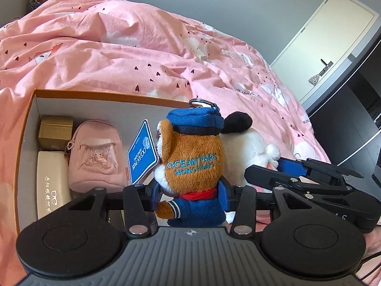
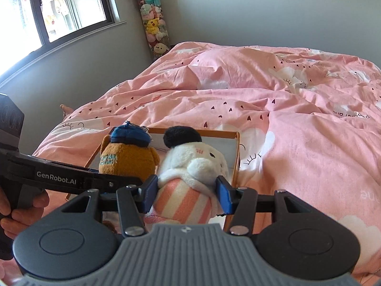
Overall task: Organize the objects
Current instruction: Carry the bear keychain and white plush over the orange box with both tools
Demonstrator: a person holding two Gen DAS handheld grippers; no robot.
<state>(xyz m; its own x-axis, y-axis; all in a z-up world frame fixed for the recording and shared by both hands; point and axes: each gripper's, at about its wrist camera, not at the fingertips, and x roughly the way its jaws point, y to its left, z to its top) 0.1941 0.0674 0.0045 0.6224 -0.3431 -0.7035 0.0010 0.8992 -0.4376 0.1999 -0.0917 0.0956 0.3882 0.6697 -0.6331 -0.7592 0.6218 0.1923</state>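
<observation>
Your left gripper point(image 1: 189, 194) is clamped about half-wide on the brown sailor plush point(image 1: 190, 164); your right gripper point(image 2: 188, 194) squeezes the white striped plush point(image 2: 190, 178) likewise. You hold both side by side above the open box point(image 1: 26, 128), which rests on the pink bedcover point(image 1: 119, 54).

a bed with a rumpled pink duvet point(image 2: 273, 100) fills a grey-walled room; daylit window point(image 2: 59, 7) left, cream door point(image 1: 333, 45) right.

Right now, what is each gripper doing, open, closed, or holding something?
Left gripper: closed on the brown sailor plush.
Right gripper: closed on the white plush.
</observation>
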